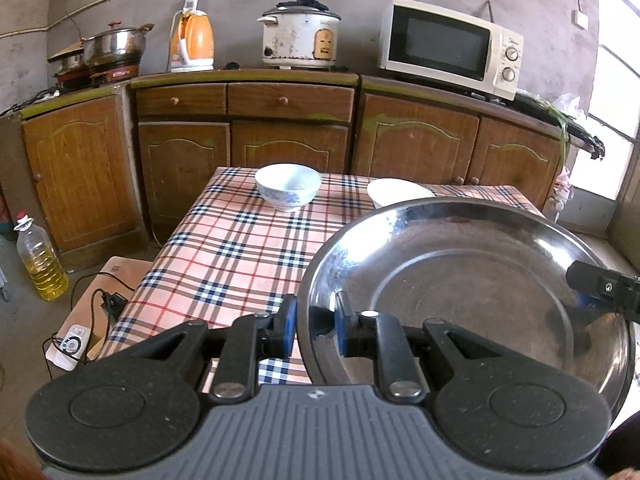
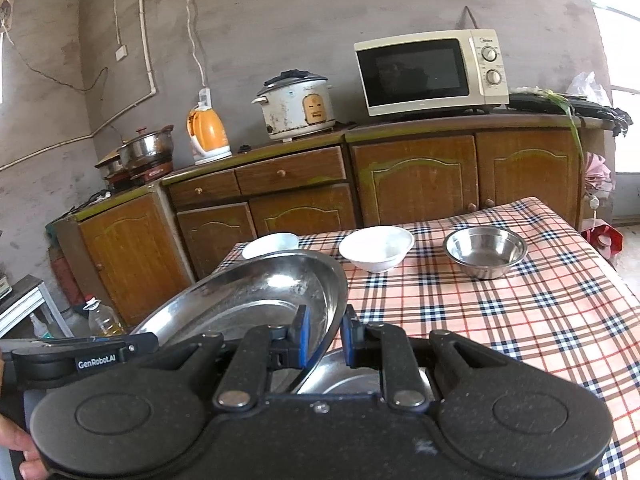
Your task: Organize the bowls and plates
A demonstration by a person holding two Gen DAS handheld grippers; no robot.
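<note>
A large steel plate hangs tilted above the checked tablecloth, held from both sides. My left gripper is shut on its left rim. My right gripper is shut on the steel plate's right rim, and its finger shows in the left wrist view at the far right. Further back on the table stand a white bowl with a blue pattern, a plain white bowl and a steel bowl. The plate hides part of each white bowl in one view or the other.
Wooden cabinets run behind the table, carrying a microwave, a rice cooker, an orange kettle and pots. An oil bottle and cables lie on the floor to the left. More steel shows under the right gripper.
</note>
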